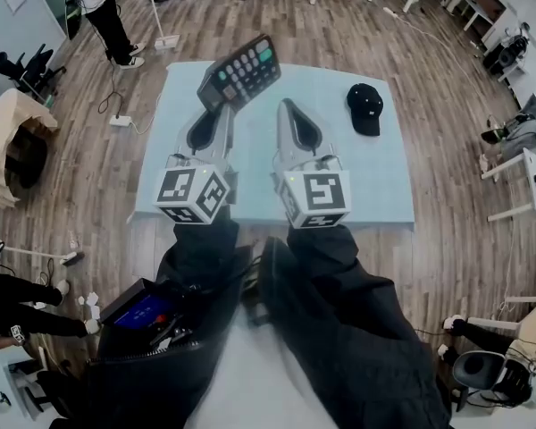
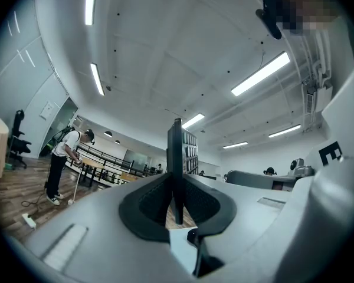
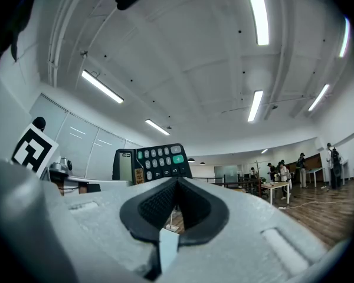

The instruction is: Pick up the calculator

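In the head view the dark calculator (image 1: 239,71), with grey keys and one green key, is held up above the light blue table (image 1: 375,181). My left gripper (image 1: 216,110) is shut on its lower end. The left gripper view shows the calculator (image 2: 177,170) edge-on, a thin dark slab standing upright, clamped between the jaws of my left gripper (image 2: 177,217). My right gripper (image 1: 288,107) hovers just to the right, jaws closed together and holding nothing. In the right gripper view my right gripper (image 3: 177,184) points level, and the calculator (image 3: 150,163) shows its keys just up and left of the jaws.
A black cap (image 1: 365,107) lies on the far right part of the table. A person (image 1: 107,16) with a long stick stands on the wood floor beyond the table's far left corner. A wooden piece (image 1: 9,141) sits left; desks and chairs (image 1: 518,150) stand right.
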Motion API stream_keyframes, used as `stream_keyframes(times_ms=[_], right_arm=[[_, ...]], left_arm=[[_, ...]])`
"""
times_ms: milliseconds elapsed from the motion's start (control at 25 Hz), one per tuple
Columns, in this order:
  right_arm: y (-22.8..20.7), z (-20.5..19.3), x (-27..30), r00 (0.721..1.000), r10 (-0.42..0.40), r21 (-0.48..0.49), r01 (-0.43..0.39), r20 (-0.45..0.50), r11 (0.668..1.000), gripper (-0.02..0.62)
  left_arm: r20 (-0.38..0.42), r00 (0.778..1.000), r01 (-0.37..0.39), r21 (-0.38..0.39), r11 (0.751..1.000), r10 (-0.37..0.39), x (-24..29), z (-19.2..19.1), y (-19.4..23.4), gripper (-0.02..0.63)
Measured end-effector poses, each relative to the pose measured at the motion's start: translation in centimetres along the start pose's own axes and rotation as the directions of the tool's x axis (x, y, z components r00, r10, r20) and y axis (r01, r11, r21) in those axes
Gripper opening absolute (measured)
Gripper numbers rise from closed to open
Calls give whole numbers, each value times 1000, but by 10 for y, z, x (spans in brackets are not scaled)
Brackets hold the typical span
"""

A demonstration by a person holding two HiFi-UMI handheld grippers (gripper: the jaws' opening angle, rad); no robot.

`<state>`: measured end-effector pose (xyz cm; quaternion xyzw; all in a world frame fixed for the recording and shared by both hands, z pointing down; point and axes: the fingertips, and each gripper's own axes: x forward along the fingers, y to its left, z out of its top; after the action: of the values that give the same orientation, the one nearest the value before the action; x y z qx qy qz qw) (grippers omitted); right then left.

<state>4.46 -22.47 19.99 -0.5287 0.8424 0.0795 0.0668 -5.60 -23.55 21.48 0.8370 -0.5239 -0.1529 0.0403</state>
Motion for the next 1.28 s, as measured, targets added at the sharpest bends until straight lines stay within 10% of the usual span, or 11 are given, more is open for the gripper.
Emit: stream_keyframes(times_ms=[1280], right_arm=[[0, -6, -10, 999, -22, -24, 22, -35, 999, 0]], left_arm=[[-56, 998, 20, -3, 1000, -20, -2, -15, -10, 49]])
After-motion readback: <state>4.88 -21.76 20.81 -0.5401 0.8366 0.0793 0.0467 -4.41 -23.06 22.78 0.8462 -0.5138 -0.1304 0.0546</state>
